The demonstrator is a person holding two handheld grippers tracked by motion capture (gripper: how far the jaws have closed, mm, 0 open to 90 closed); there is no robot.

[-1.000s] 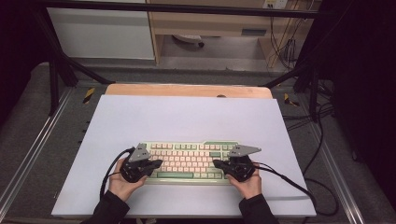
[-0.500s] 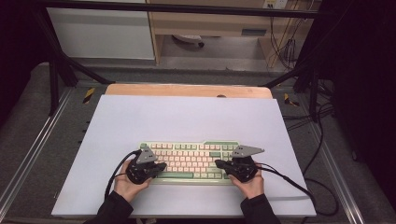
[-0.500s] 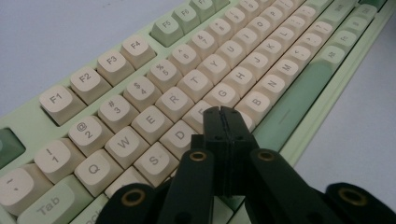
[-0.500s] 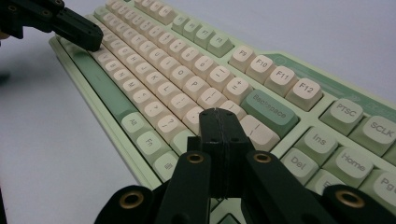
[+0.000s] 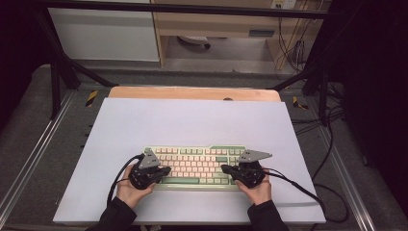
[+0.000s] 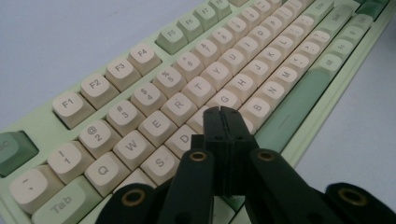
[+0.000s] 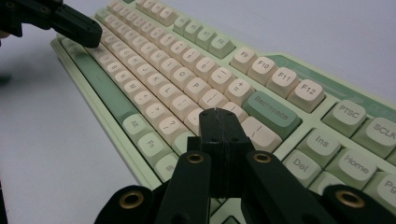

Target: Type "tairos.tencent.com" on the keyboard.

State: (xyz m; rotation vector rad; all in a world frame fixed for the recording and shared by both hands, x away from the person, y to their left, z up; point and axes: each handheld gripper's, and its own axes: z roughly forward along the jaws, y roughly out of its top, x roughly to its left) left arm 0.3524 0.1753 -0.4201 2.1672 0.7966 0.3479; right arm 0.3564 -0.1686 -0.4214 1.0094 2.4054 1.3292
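Note:
A pale-green keyboard (image 5: 197, 161) with cream and green keys lies on the white mat near the front. My left gripper (image 5: 167, 169) is shut and empty, with its tip low over the left letter keys. In the left gripper view the closed jaws (image 6: 223, 113) point at the keys around F and G of the keyboard (image 6: 140, 88). My right gripper (image 5: 223, 168) is also shut and empty, over the right letter keys. In the right gripper view its tip (image 7: 218, 114) hovers just below Backspace on the keyboard (image 7: 187, 65), and the left gripper (image 7: 86, 31) shows at the far end.
The white mat (image 5: 192, 120) covers most of the wooden table (image 5: 192, 93). Black cables (image 5: 312, 195) trail off the right side, and one loops at the left (image 5: 115, 180). Black frame bars and metal rails (image 5: 29, 159) border the table.

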